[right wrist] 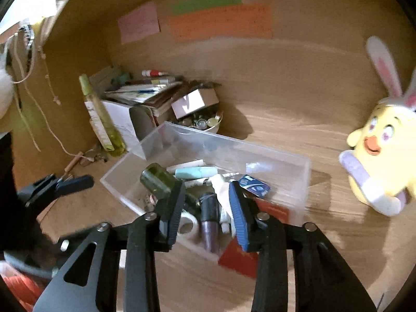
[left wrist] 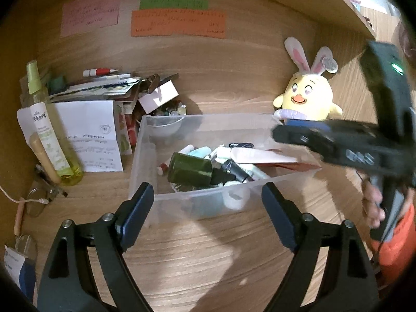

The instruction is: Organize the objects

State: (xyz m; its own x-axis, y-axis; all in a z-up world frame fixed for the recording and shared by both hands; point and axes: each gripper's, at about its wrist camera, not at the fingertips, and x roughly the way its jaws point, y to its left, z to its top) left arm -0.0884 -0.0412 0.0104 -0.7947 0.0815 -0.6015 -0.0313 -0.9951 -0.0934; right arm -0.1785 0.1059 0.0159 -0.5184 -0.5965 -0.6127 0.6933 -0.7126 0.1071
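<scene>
Clutter beside clear bin (left wrist: 145, 156), plush chick (left wrist: 308, 96) behind, left tool (left wrist: 208, 202) and right tool (right wrist: 208, 208) open, empty.

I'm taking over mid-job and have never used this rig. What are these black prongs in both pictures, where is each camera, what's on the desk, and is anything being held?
The prongs are two-finger grippers, each held by a person, each with a fisheye camera looking along its fingers. The left camera shows the left gripper wide open and empty, before a clear plastic bin. The right camera shows the right gripper above the bin's contents, open, gripping nothing as far as I can tell. The bin holds a dark green bottle and small tubes. On the wooden desk: a yellow chick plush, a yellow spray bottle and a paper pile.
</scene>
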